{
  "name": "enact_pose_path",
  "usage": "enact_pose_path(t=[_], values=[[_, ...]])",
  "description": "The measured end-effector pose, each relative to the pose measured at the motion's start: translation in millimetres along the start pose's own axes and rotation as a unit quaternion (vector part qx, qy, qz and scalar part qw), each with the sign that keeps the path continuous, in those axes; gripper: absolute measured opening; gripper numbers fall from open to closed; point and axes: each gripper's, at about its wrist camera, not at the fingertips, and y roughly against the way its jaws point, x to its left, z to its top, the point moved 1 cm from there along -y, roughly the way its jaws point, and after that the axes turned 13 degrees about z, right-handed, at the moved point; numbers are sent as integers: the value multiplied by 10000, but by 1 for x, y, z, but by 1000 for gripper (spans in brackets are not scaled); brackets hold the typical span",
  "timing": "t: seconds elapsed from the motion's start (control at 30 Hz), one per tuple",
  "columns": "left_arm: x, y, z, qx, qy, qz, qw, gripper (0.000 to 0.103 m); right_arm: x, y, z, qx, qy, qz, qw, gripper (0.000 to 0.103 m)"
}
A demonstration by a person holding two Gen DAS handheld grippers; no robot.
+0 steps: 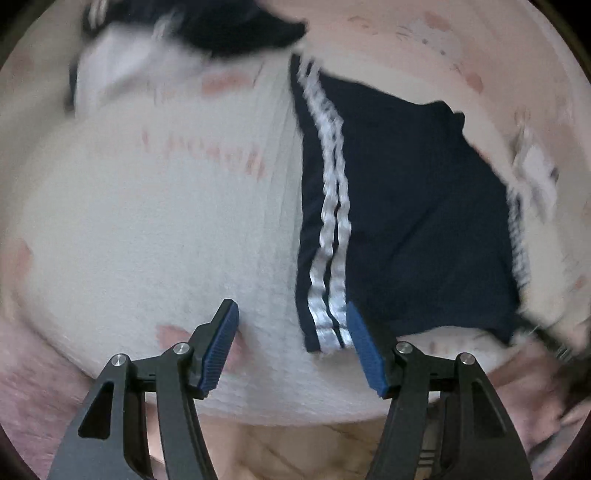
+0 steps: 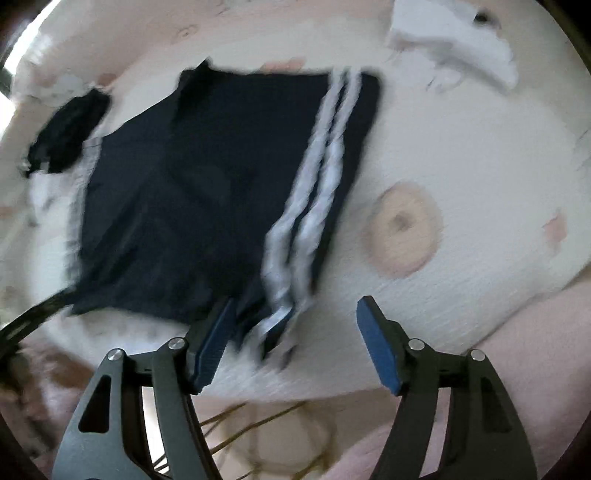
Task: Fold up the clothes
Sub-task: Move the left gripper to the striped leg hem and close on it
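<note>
A pair of dark navy shorts [image 1: 406, 206] with two white side stripes lies flat on a white bed cover [image 1: 147, 229]. My left gripper [image 1: 291, 332] is open and empty, hovering over the near striped corner of the shorts. In the right wrist view the same shorts [image 2: 192, 192] lie spread out, stripes [image 2: 314, 192] on their right side. My right gripper [image 2: 295, 325] is open and empty, its fingers on either side of the near striped corner, with the left fingertip [image 2: 218, 332] over the dark fabric. Both views are blurred.
Another dark garment [image 1: 236, 26] and a white one [image 1: 122, 70] lie at the far side of the bed. A dark piece [image 2: 70, 129] and a white cloth [image 2: 454, 40] show in the right view. The cover has pink prints, one a ring shape [image 2: 402, 229]. The bed edge drops off near me.
</note>
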Motion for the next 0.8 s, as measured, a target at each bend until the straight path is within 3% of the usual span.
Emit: enact_pose_path(t=[0.07, 0.1, 0.17, 0.23, 0.37, 0.43, 0.47, 0.53, 0.57, 0.8], values=[[3, 4, -3, 52, 217, -391, 9990, 58, -2, -11, -4, 226, -67, -68, 9997, 69], [4, 6, -5, 71, 319, -585, 9978, 50, 2, -11, -4, 194, 42, -189, 9996, 69], [7, 3, -6, 194, 590, -1029, 9928, 48, 8, -10, -4, 74, 252, -521, 9983, 68], [7, 0, -8, 215, 602, -984, 9931, 45, 10, -8, -4, -14, 300, -632, 9975, 67], [-5, 2, -14, 217, 436, -902, 9947, 44, -6, -8, -2, 52, -163, -115, 9998, 67], [-17, 3, -14, 178, 333, -798, 9961, 43, -10, -7, -1, 43, -253, 43, 9997, 60], [-19, 3, -17, 146, 293, -729, 9968, 41, -6, -8, -1, 56, -169, 121, 9998, 51], [-23, -3, -13, 82, 231, -642, 9976, 29, 1, -10, -2, 83, 0, 257, 9996, 40], [-26, -4, -13, 62, 198, -623, 9978, 28, 4, -12, -2, 92, 101, 206, 9997, 35], [-29, 0, -16, -52, 224, -462, 9987, 18, 16, -12, -2, -41, 407, 16, 9992, 22]])
